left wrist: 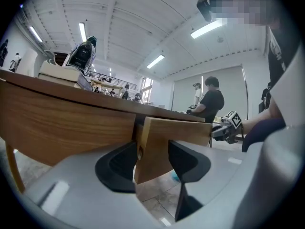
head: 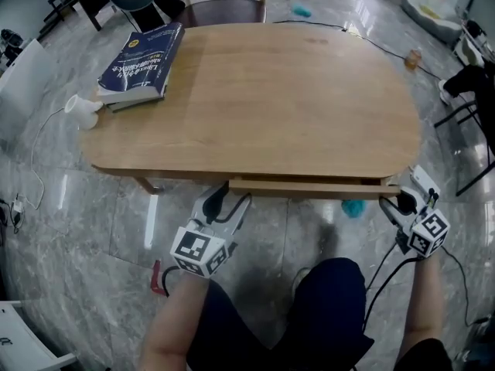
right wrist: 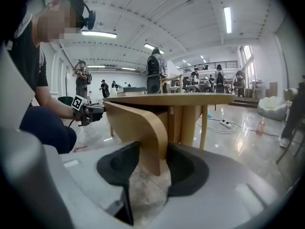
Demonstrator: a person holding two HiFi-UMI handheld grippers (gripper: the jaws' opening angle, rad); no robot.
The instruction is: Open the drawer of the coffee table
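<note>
**A:** What's closest?
**B:** The left hand-held gripper (left wrist: 152,163). It straddles the left end of the drawer (head: 309,185), with its jaws spread wide and not pinching the front panel.
**A:** And the other?
**B:** The right hand-held gripper (right wrist: 152,168) is clamped on the panel's right end.
**A:** Where is the drawer?
**B:** Under the near edge of the desk (head: 294,99), standing out a little.
**A:** Farther back?
**B:** A blue book (head: 143,60) lies on the desk's far left corner.

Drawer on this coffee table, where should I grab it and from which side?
Grip the front panel at its ends, coming from your side. It's a thin upright board, no handle showing, standing clear of the table edge, so its thickness can be pinched.
</note>
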